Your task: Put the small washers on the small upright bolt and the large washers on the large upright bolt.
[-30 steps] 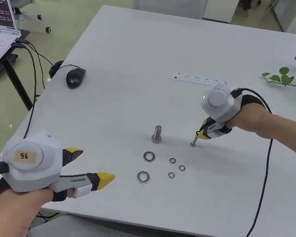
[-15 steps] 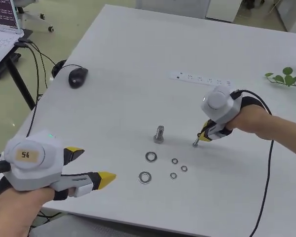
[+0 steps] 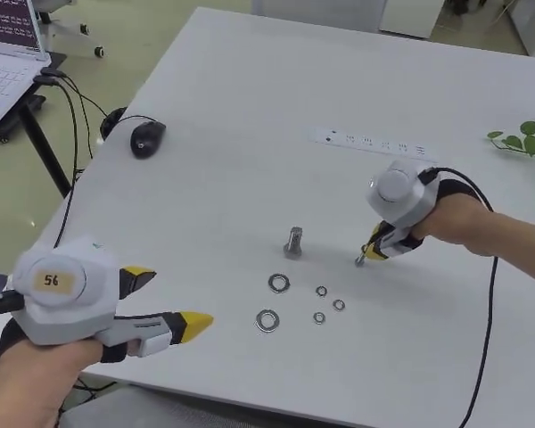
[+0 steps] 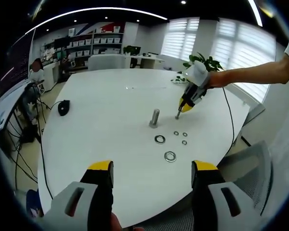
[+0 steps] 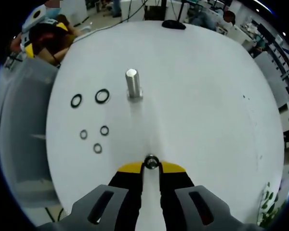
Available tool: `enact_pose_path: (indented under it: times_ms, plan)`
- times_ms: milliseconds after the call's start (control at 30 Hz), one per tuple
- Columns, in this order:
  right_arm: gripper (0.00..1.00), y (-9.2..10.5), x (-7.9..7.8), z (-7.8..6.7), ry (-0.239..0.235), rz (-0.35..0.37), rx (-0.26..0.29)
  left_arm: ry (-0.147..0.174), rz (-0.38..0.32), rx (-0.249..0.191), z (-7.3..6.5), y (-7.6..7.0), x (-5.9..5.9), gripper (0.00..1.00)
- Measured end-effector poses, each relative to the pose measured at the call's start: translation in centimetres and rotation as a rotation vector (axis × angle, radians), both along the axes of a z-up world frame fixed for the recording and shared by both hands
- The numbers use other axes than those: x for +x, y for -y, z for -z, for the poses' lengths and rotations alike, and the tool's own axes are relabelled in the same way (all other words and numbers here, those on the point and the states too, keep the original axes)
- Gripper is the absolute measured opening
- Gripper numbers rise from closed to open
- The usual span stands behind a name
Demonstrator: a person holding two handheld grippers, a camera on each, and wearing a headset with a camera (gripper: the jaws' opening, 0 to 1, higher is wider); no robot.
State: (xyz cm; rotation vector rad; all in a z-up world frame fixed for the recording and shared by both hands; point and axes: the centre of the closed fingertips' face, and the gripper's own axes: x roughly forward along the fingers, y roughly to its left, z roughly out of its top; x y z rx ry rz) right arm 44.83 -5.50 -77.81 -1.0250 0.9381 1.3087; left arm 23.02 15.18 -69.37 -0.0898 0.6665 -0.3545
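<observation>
Your right gripper (image 3: 372, 253) is clenched on the small bolt (image 3: 360, 260), just right of the large bolt (image 3: 293, 242). Five washers (image 3: 279, 283) lie on the table (image 3: 250, 134) near the large bolt, on your side. Your left gripper (image 3: 168, 297), labelled "56", hangs released, well apart from it.

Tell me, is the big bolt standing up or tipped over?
Upright: the large bolt stands on its wide head, shaft pointing up.
</observation>
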Motion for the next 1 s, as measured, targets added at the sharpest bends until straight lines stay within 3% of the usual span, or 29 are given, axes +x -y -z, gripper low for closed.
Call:
enact_pose_path:
  times_ms: [433,1000]
  plan:
    - [0.09,-0.1,0.1,2.3,-0.024,0.022,-0.03,-0.008,-0.002,0.005,0.3,-0.5,-0.1,0.65]
    - [0.16,-0.5,0.0,2.8,-0.047,0.079,0.022,-0.018,-0.001,0.01,0.6,-0.4,-0.3,0.65]
